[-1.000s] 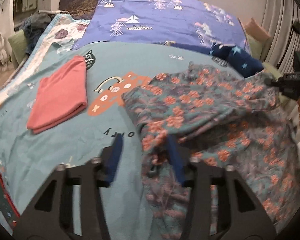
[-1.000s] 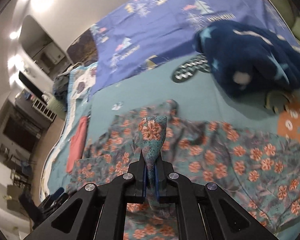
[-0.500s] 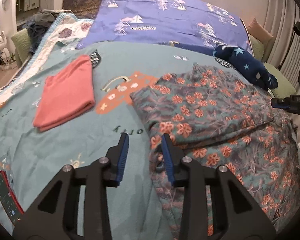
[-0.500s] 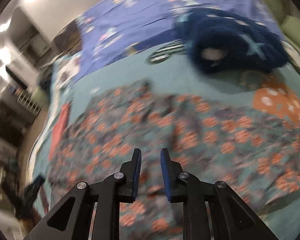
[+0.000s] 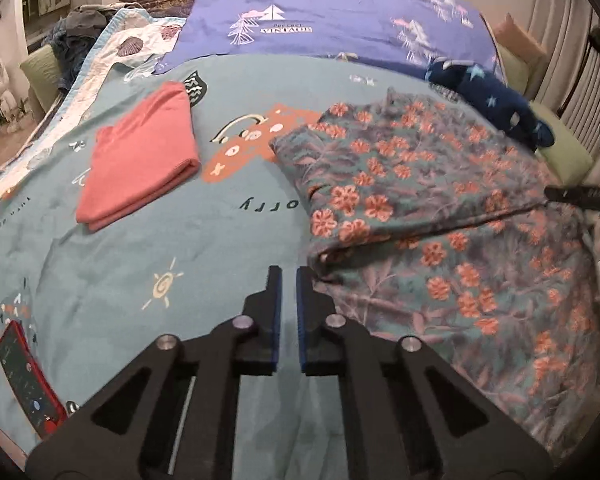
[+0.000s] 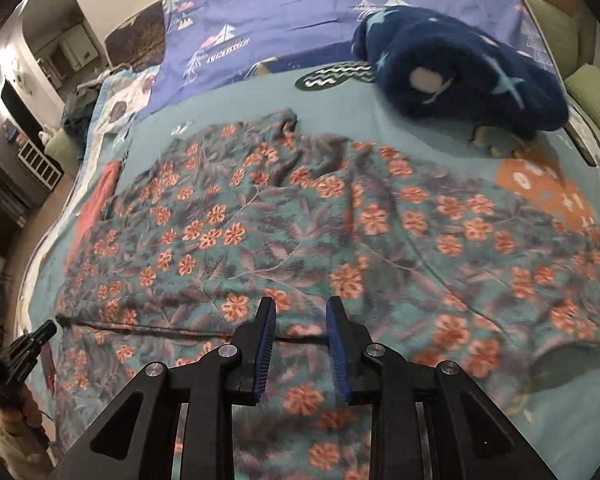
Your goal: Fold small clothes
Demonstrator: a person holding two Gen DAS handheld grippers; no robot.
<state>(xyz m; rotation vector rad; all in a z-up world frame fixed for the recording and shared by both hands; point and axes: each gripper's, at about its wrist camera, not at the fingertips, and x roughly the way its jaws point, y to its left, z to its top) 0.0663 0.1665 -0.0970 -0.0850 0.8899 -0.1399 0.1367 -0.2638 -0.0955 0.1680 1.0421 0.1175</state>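
The coral-pink knit garment lies folded, the teal floral fleece garment only half-folded — both grippers' fingers parted, grasping nothing.

light: dim, warm indoor | glare: bright ceiling patch, upper left of right wrist view | blur: slight softness on the navy star plush (motion-like) | distortion: strong fisheye bending, black vignette at corners
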